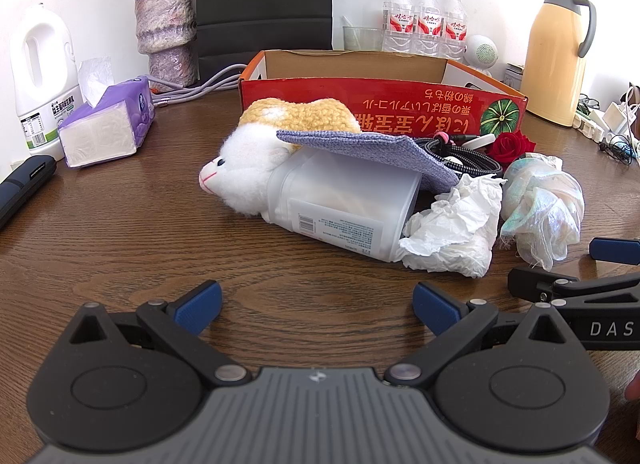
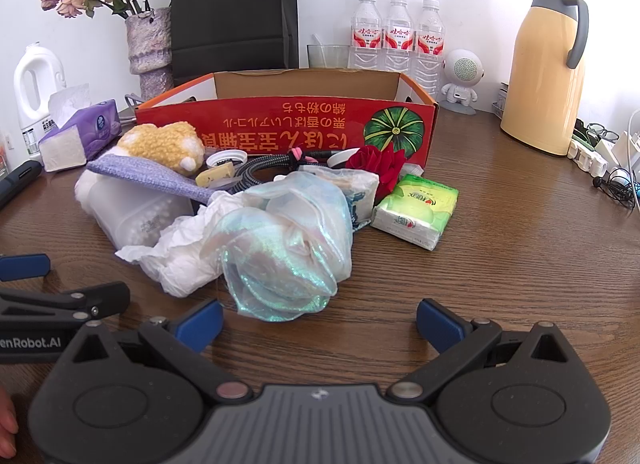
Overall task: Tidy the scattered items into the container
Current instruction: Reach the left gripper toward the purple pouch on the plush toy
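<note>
Two wrist views over a dark wood-grain bench (image 1: 120, 248). The left hand-held gripper (image 1: 318, 306) sits low in its own view, blue-padded jaws spread wide w/ nothing between them – only bare bench. The right hand-held gripper (image 2: 320, 322) is the same: jaws fully apart, empty, tilted down toward the clutter.

The container, a red cardboard box (image 2: 288, 124) w/ upside-down printed text and a green squash graphic, stands open-topped at the back centre of the bench. The scattered items lie in a heap just in front of it, all outside the box.

On the heap's left, a white and yellow plush toy (image 1: 240, 172) lies against a translucent plastic jar (image 1: 340, 208) tipped on its side. A purple-grey woven cloth (image 1: 368, 152) is draped over both. Right of the jar: a crumpled white tissue (image 1: 452, 228), then an iridescent gauzy fabric bundle (image 2: 284, 248), nearest the right gripper. Behind these, a braided black cable (image 2: 260, 174), a white bottle cap (image 2: 226, 160) and a red fabric rose (image 2: 376, 162). A green tissue pack (image 2: 416, 210) lies at the heap's right edge.

Along the back, approx. left to right: white detergent jug (image 1: 40, 76), purple tissue pack (image 1: 108, 124), vase of dried flowers (image 1: 166, 32), black bag (image 2: 234, 12), three water bottles (image 2: 398, 36), small white robot-shaped speaker (image 2: 462, 76) and a yellow thermos jug (image 2: 546, 68).
</note>
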